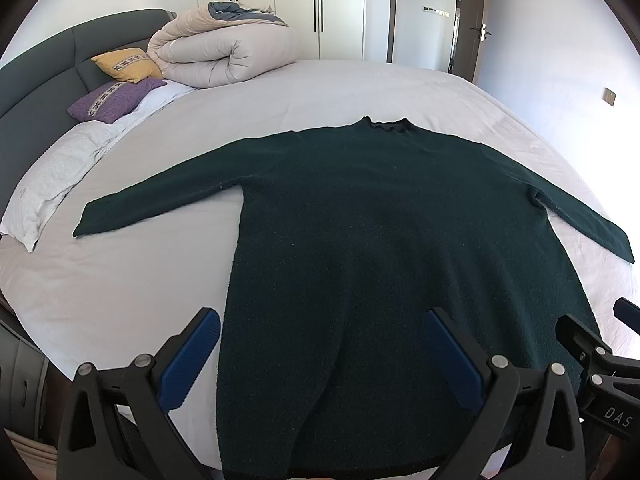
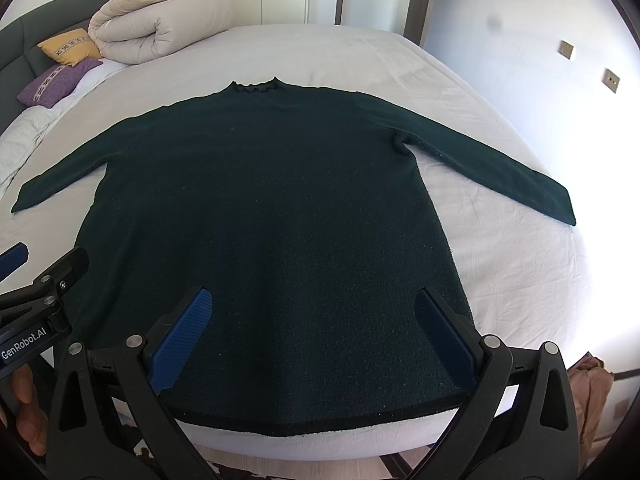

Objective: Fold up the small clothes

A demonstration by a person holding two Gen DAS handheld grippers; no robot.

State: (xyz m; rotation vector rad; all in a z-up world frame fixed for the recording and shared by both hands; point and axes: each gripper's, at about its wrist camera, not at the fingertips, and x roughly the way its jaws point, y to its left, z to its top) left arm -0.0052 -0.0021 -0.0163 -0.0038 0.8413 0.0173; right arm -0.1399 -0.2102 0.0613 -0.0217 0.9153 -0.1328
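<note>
A: How far along is the folding?

B: Not begun, I'd judge. The dark green sweater (image 2: pixel 272 208) lies flat on the bed (image 2: pixel 500 280), both sleeves stretched out, hem nearest.

A: And the grippers?

B: Left gripper (image 1: pixel 324 356) and right gripper (image 2: pixel 312 336) both hover spread wide above the hem, pinching nothing.

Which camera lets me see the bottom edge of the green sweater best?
The right wrist view: the sweater's bottom hem shows whole, lying along the bed's edge. In the left wrist view the hem is mostly cut off by the frame.
</note>
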